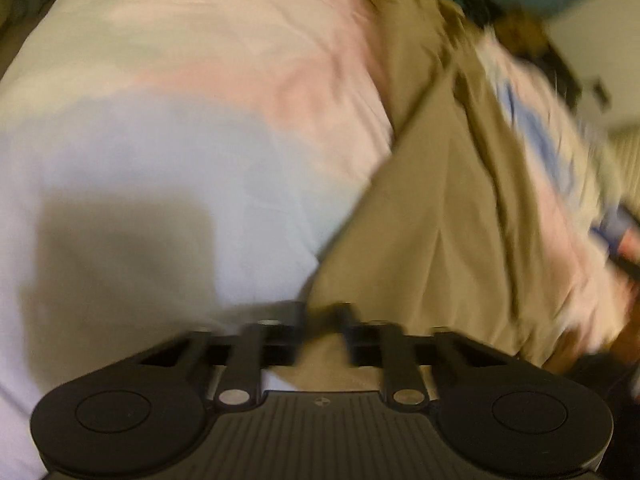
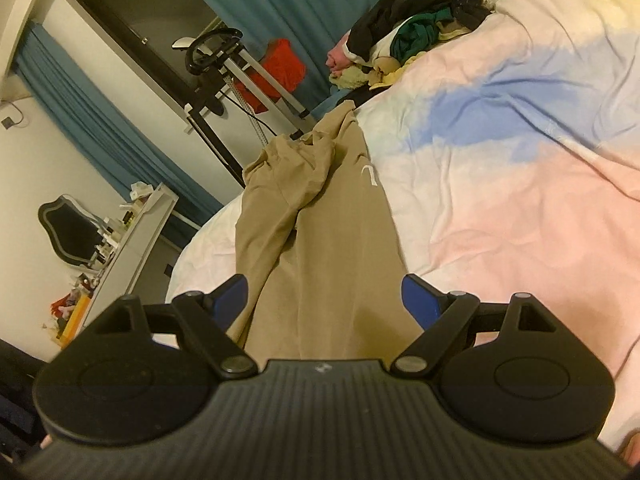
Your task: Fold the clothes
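A long tan cotton garment [image 2: 320, 248] lies stretched along the near edge of a bed covered by a pastel pink, blue and white tie-dye duvet [image 2: 520, 200]. In the right wrist view its bunched far end reaches the mattress corner, and a small white mark shows near its right border. The right gripper [image 2: 324, 292] sits low over the cloth with its blue-padded fingers [image 2: 420, 300] spread wide, one at each side edge of the fabric. The left gripper [image 1: 320, 316] has its black fingers drawn close together on the tan fabric's edge; the blur hides whether cloth is pinched. Wide bare duvet lies beside the garment. A heap of dark and green crumpled clothes [image 2: 420, 28] sits at the far bed edge, well apart.
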The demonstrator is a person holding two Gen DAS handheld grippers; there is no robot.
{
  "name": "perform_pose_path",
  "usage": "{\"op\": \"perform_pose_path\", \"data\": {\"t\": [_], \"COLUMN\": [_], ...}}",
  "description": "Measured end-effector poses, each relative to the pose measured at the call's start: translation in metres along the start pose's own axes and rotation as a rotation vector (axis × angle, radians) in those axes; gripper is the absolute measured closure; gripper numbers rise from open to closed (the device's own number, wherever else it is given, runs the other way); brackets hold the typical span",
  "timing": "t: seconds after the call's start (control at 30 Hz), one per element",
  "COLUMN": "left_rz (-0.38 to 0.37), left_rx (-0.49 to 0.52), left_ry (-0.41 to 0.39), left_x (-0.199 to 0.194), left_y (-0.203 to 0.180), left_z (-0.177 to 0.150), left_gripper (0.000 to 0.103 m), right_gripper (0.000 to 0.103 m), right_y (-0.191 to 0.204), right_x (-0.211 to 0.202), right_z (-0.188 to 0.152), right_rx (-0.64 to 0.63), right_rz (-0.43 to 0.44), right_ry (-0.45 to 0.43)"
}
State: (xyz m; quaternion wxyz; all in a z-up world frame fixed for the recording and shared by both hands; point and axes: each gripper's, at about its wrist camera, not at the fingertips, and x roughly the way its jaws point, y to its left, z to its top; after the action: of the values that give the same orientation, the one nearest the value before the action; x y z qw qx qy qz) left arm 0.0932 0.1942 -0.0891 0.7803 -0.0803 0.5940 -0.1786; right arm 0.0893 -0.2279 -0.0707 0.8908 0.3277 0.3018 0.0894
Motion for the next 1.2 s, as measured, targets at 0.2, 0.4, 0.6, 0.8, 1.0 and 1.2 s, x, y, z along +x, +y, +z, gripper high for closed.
{"op": "perform_pose_path", "data": {"t": [0.2,0.4,0.6,0.8,1.0,1.2], "left_rz": [0.189,0.158,0.076,0.012,-0.032,-0.187], "left_rx": [0.391,0.509,0.495,0.453,0.355,0.142], "left_ry": [-0.092,-0.251,-0.300,-0.260,-0.092,-0.161], "left_x": [-0.038,-0.065,-0.046,-0.001,0.060,0.032], "left_y": [-0.092,-0.175,-0.220,-0.236,-0.222,-0.174], "left_z": [-0.023,-0.062,-0.082,-0.073,-0.067,-0.052], "left_gripper": [0.102,0.102,0.102,0.102,0.096,0.046], "right_gripper": [0.017,0.017,0.017,0.017,0.017,0.017], "right_y": [0.002,0.007,0.001,-0.003,-0.011,-0.035], "right_x": [-0.002,-0.004,-0.006,-0.004,0.005,0.013], "right_z": [-0.003,-0.003,-0.003,-0.002,-0.004,-0.020], "right_rx": [-0.010,-0.035,-0.016,-0.008,0.013,0.129], "right_rz": [0.000,0.011,0.008,-0.004,-0.014,-0.012], "right_ry": [0.017,0.012,0.012,0.012,0.061,0.207]}}
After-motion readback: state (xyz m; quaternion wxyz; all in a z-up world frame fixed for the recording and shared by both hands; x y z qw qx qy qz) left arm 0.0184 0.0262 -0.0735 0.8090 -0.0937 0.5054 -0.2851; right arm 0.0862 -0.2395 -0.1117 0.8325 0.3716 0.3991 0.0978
